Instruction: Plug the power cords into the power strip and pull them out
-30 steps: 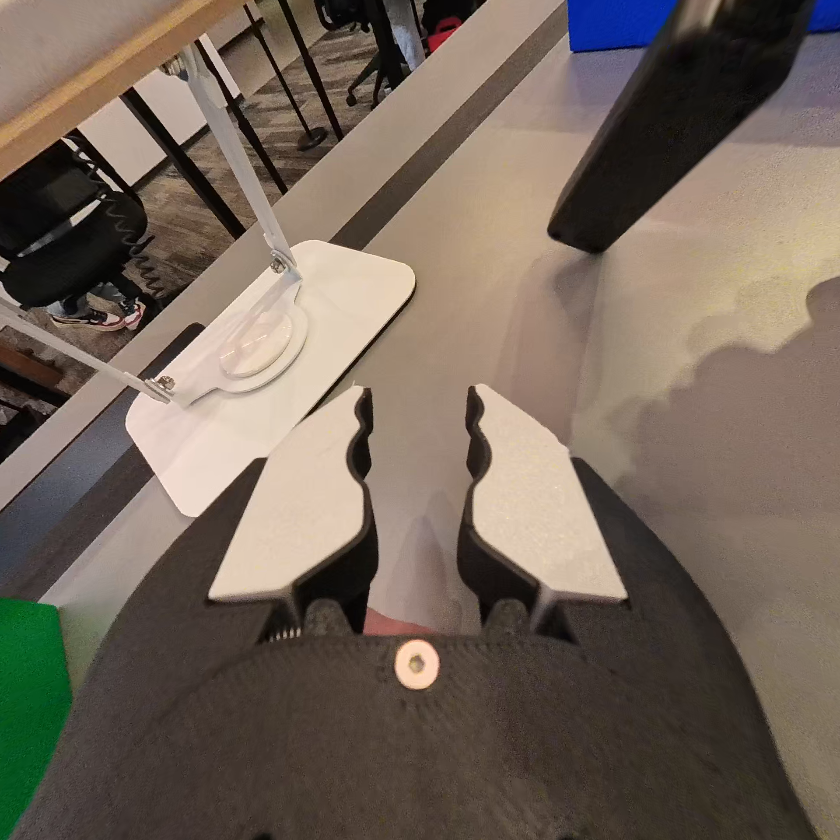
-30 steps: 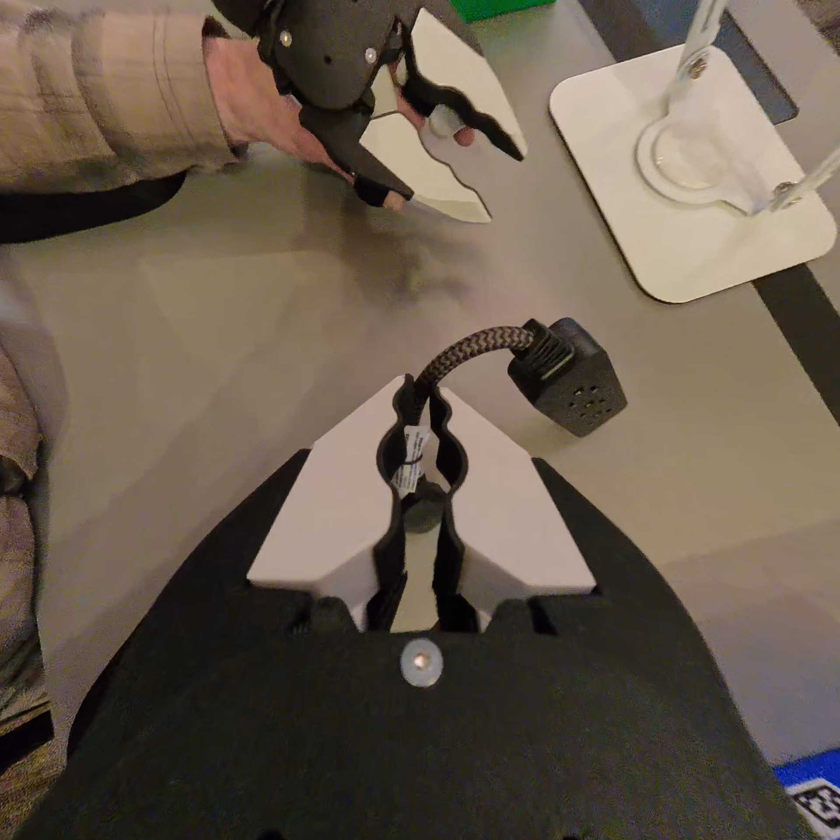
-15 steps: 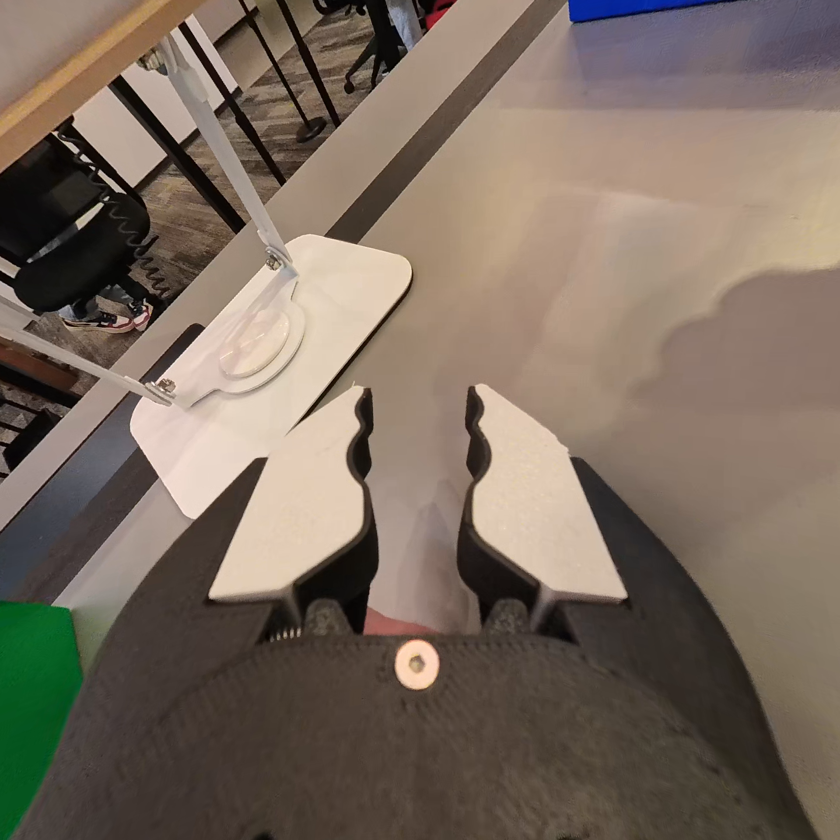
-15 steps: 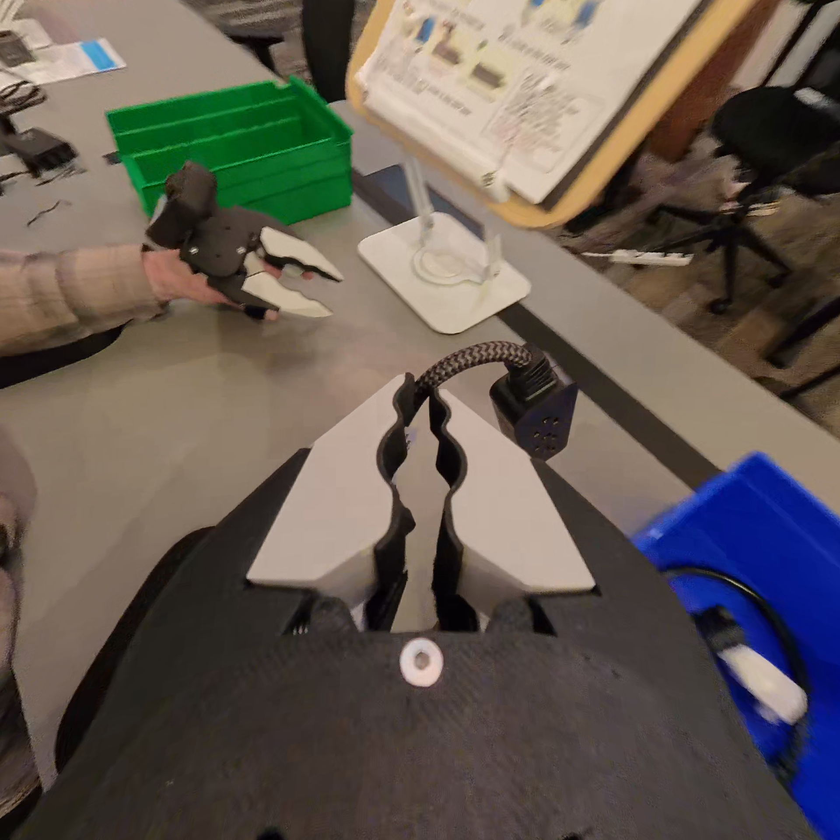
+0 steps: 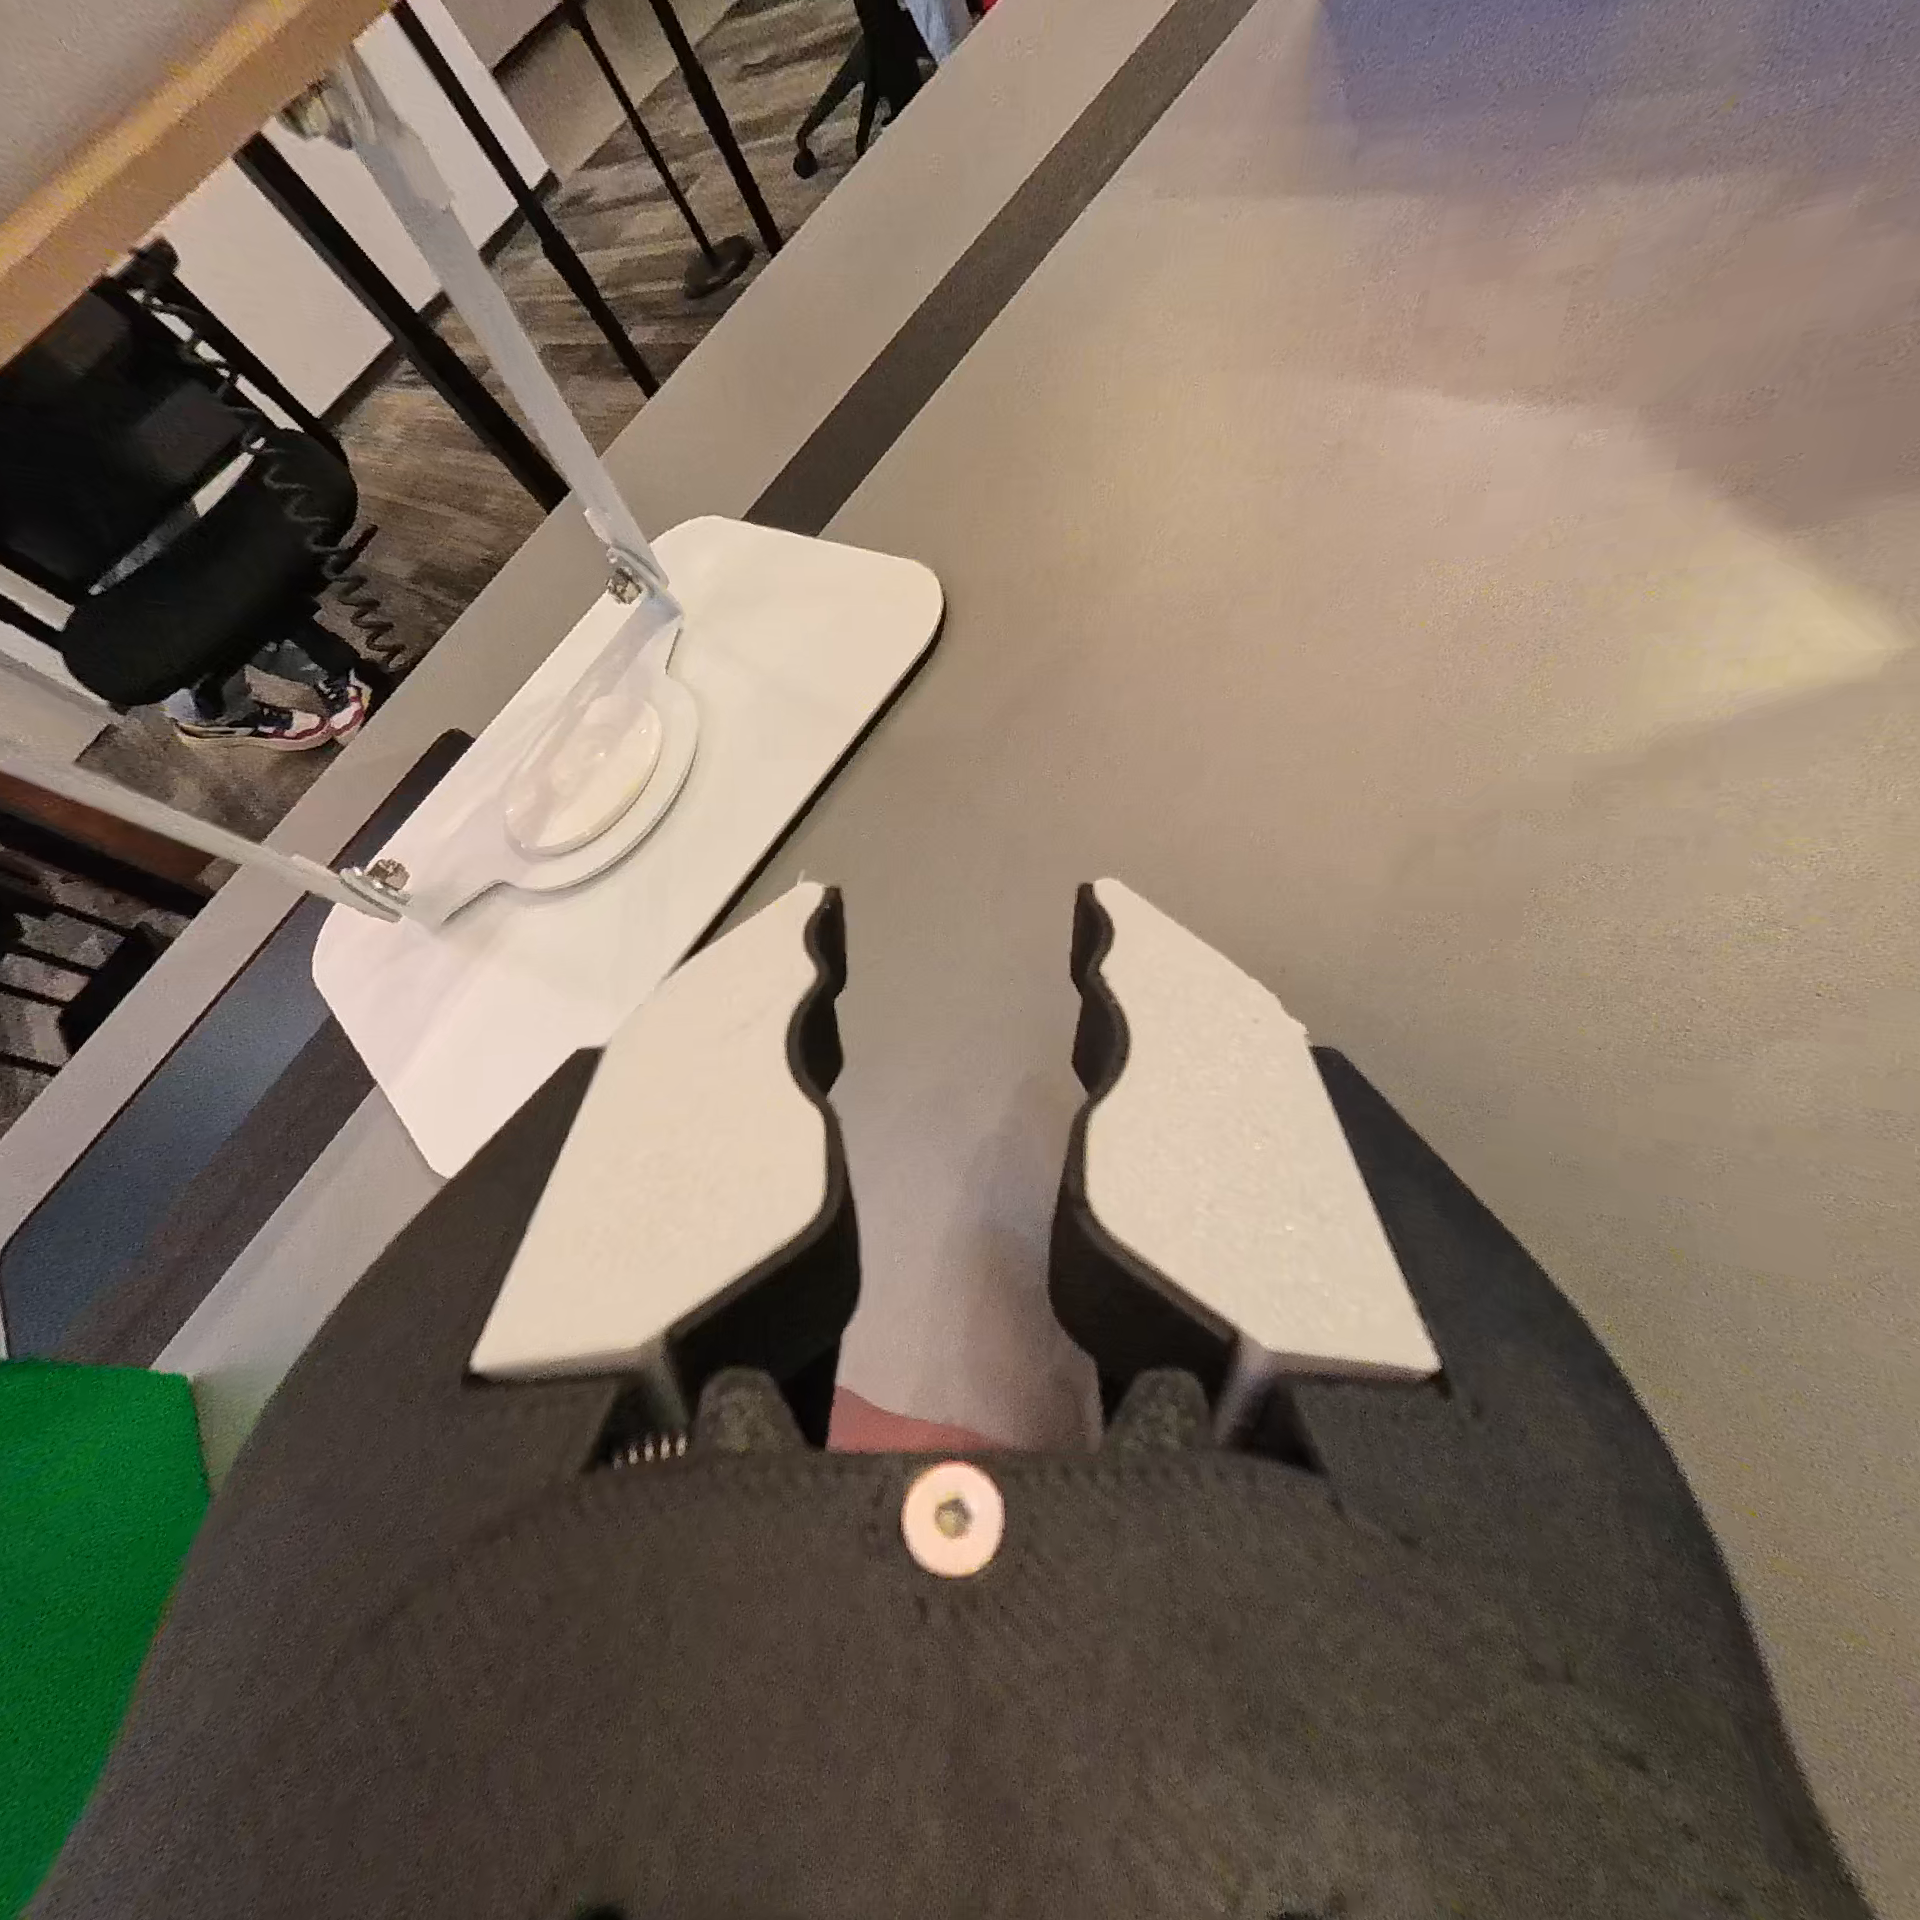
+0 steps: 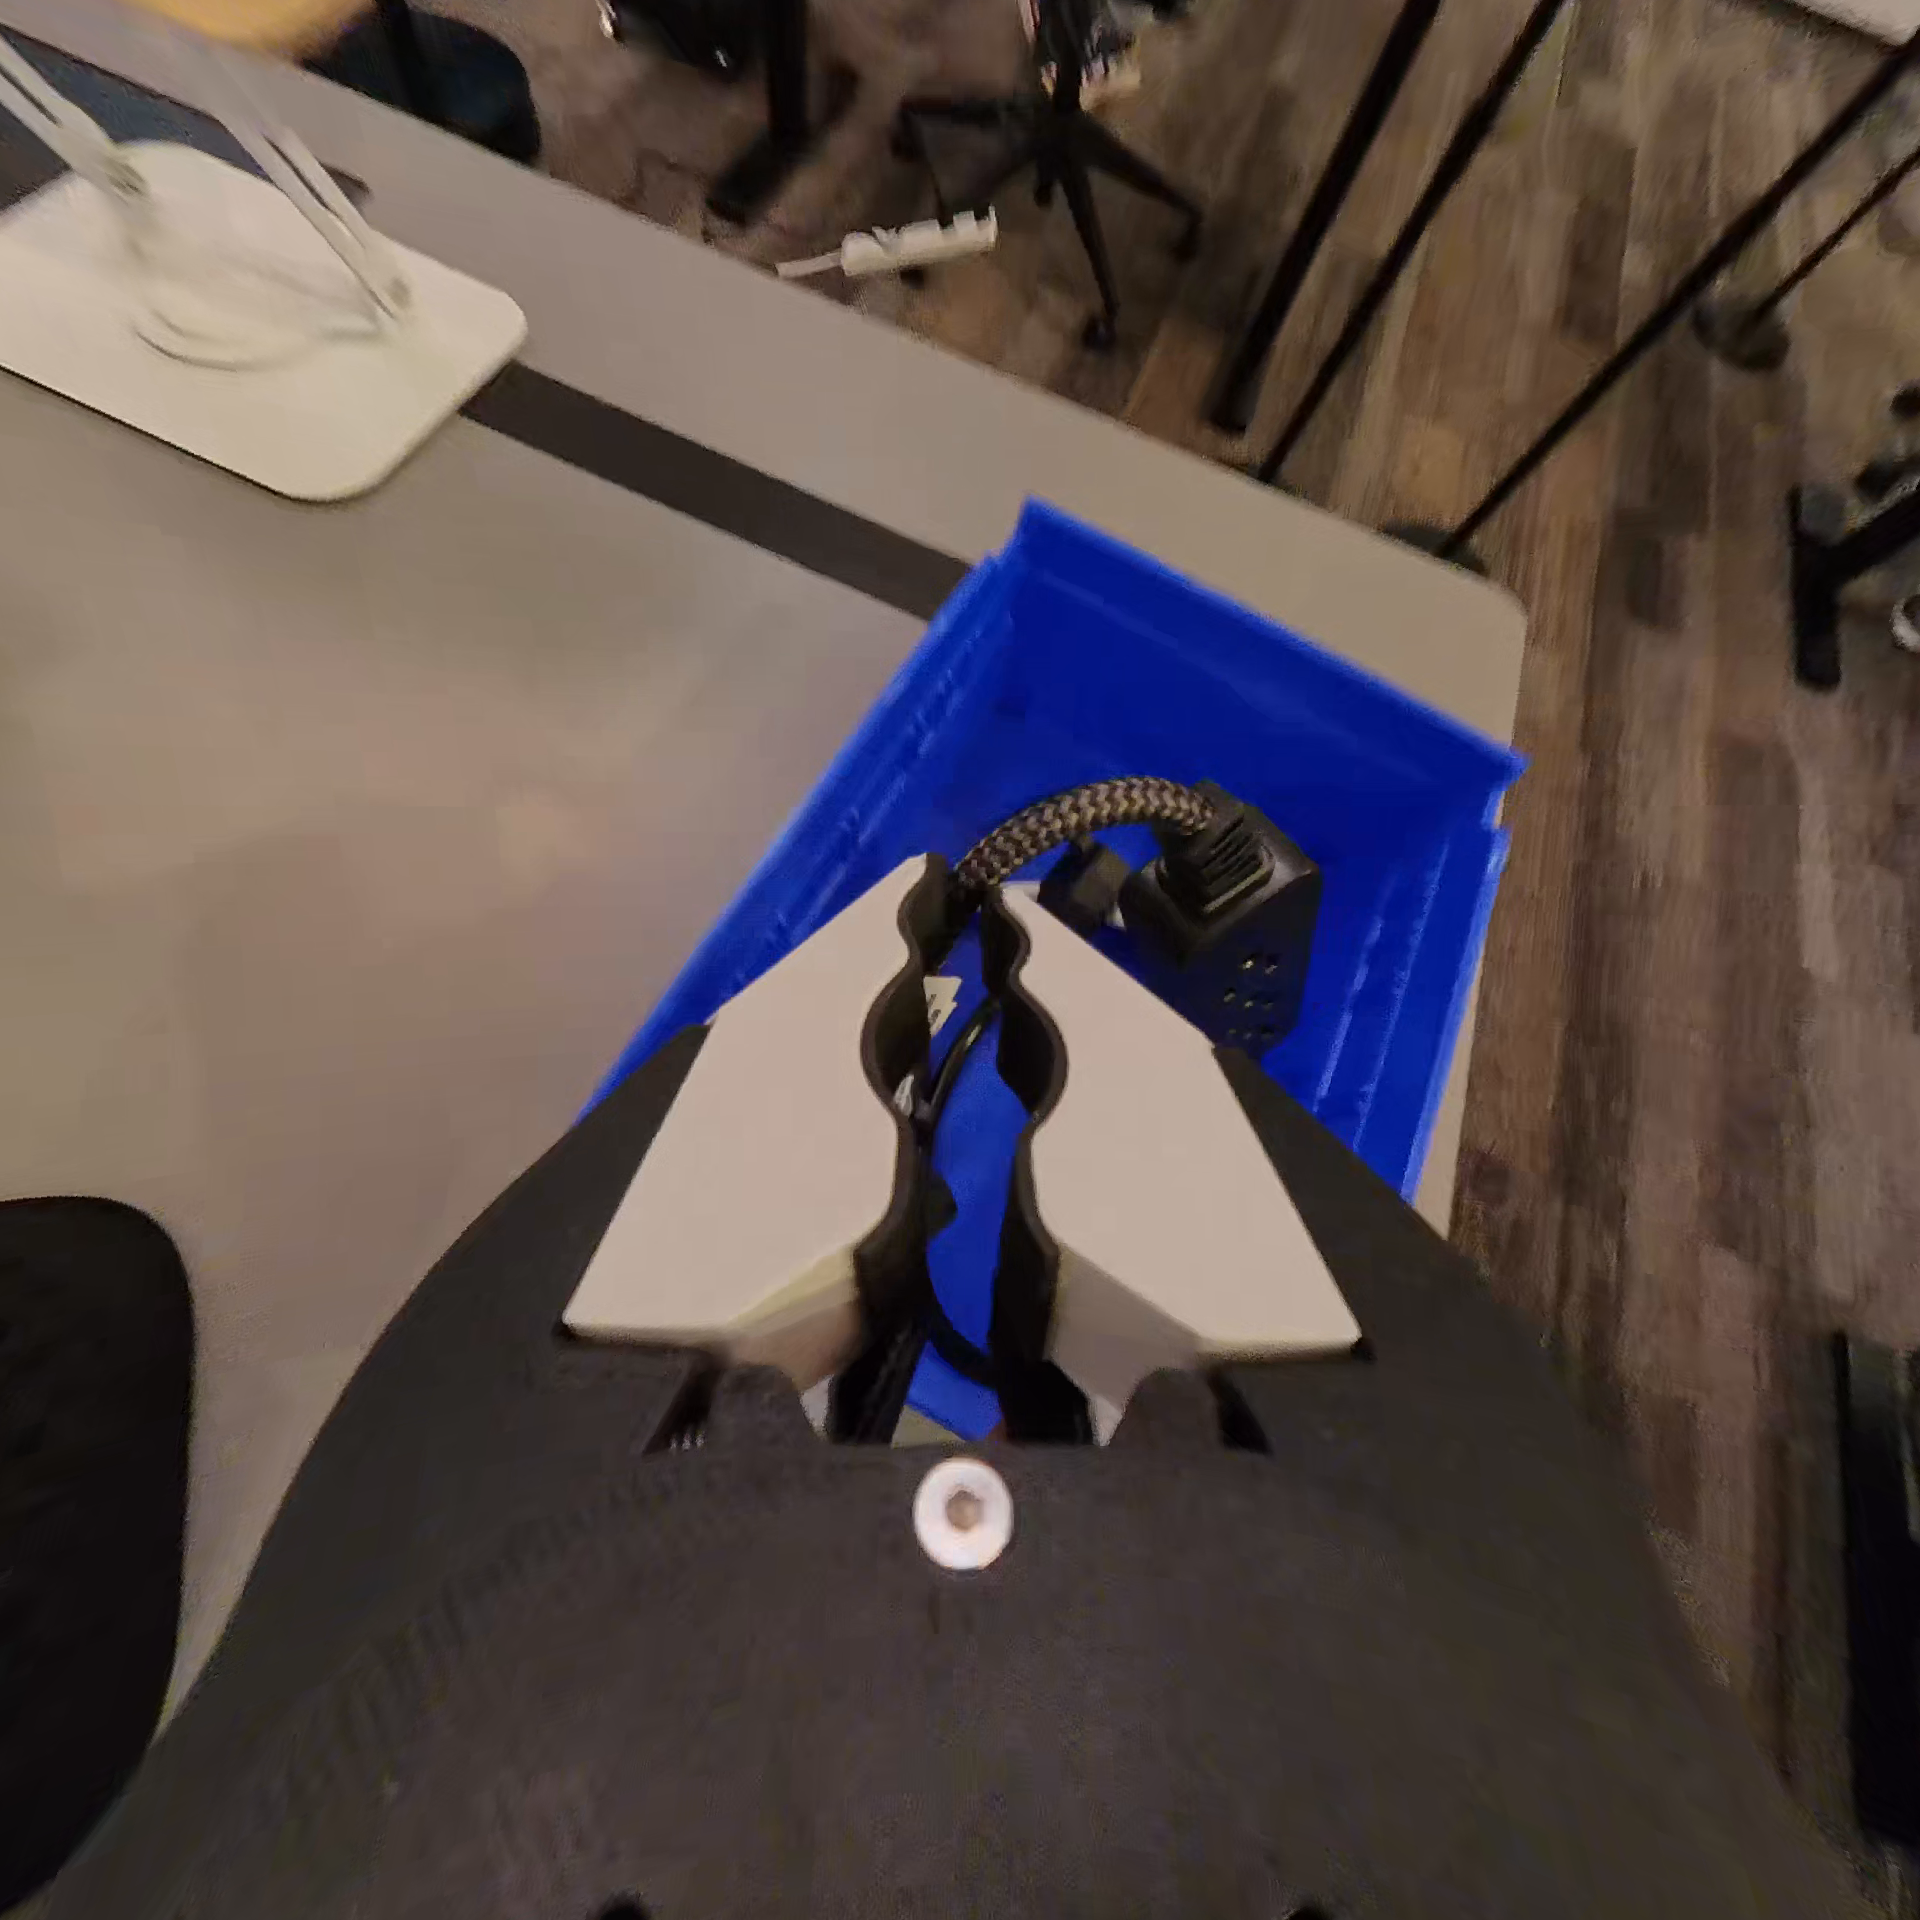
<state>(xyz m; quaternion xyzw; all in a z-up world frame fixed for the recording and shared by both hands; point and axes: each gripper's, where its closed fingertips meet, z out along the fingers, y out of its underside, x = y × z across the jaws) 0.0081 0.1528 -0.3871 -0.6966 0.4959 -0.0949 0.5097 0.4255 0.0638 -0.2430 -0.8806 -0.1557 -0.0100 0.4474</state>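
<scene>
My right gripper (image 6: 961,894) is shut on the braided cord (image 6: 1081,810) of a black power cube (image 6: 1242,945), which hangs from the fingertips over the blue bin (image 6: 1174,665). More black cable lies inside the bin below the jaws. My left gripper (image 5: 954,902) is open and empty, low over the grey table (image 5: 1351,727). No power cord shows in the left wrist view.
A white stand base (image 5: 748,665) with metal struts sits left of the left gripper, also in the right wrist view (image 6: 260,353). A green bin (image 5: 83,1538) is at the left edge. The blue bin stands at the table's corner, with floor and chair legs (image 6: 1070,156) beyond. The tips of one gripper are about 45 cm away from the tips of the other.
My right gripper has lifted the power cube off the table and swung right with it, from near the stand to above the blue bin. The left gripper has stayed still and open.
</scene>
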